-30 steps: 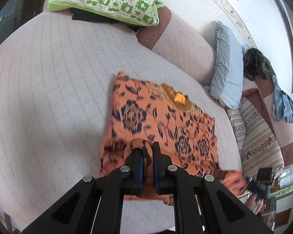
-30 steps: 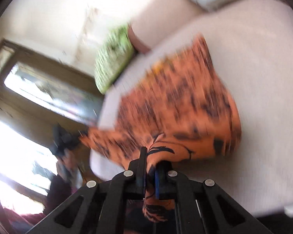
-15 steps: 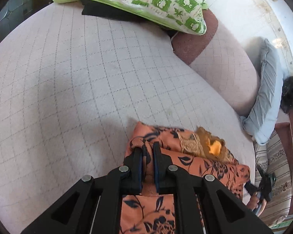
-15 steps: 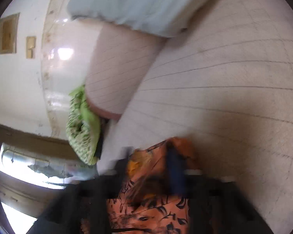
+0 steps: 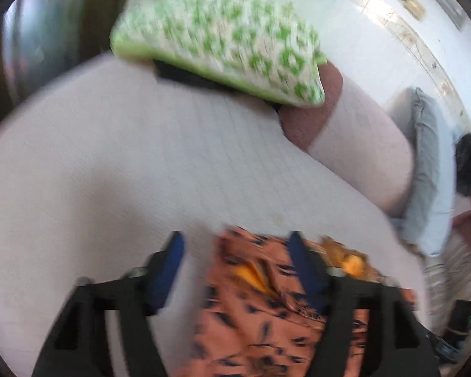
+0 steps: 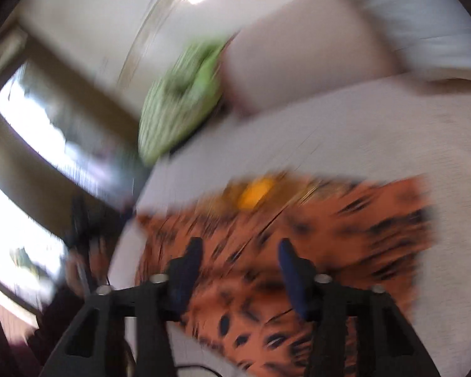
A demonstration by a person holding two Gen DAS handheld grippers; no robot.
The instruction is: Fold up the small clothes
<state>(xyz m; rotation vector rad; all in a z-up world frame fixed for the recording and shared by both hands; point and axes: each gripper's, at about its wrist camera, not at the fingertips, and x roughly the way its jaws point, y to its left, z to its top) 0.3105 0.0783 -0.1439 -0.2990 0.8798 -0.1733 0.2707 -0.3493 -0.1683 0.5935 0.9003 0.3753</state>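
Both grippers' fingers (image 5: 293, 245) gape, just released: left gripper (image 5: 235, 245) opening, right gripper (image 6: 240, 251) narrowing, over orange floral garment (image 6: 329, 220) on sofa (image 5: 110, 157).

orange garment (image 5: 267, 323) motion-blurred, cut off below

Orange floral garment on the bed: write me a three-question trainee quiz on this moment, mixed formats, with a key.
1. True or false: the left gripper is clamped on the orange floral garment.
2. What lies at the far edge of the bed? A) green patterned pillow B) a folded towel C) a laundry basket
3. Fill in: the right gripper hangs over the garment with its jaws ____.

Key: 1 false; 2 A; 3 open
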